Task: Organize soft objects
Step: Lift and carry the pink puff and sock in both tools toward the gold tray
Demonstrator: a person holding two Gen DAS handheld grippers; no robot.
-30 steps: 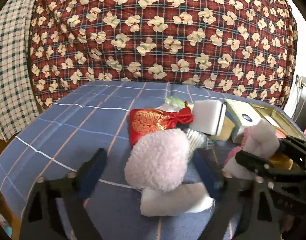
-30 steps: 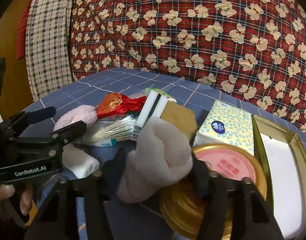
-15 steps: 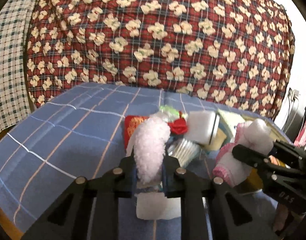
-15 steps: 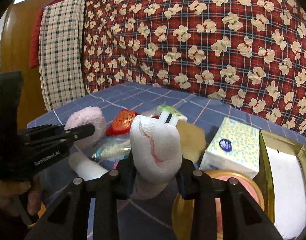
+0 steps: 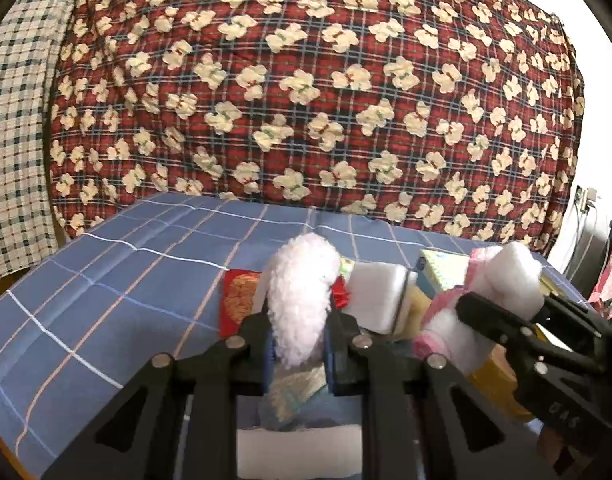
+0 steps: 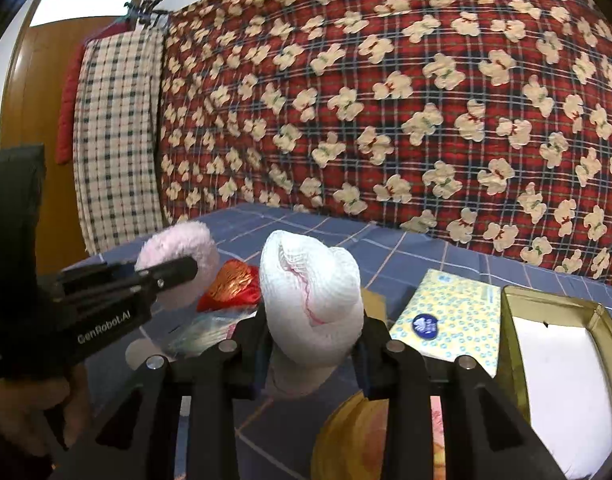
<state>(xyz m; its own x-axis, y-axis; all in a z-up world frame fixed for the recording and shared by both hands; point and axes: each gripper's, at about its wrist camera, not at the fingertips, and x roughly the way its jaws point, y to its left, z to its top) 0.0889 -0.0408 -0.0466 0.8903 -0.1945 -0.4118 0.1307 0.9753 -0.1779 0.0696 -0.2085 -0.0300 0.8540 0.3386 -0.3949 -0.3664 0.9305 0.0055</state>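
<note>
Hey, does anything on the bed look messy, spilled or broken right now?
Nothing looks spilled or broken. The things just lie in a loose heap: a red pouch, white sponge and tissue pack crowd together. Each tool grips one soft item: the left a pink puff, the right a white cloth roll.

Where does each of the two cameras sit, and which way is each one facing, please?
Left wrist: sits on the left gripper, faces the floral quilt; its fingers clamp the fluffy pink sock.
Right wrist: sits on the right gripper, same heading; its fingers clamp the white sock roll, with the person's hand at lower left.
Shared: each shows the other gripper and the red pouch.
</note>
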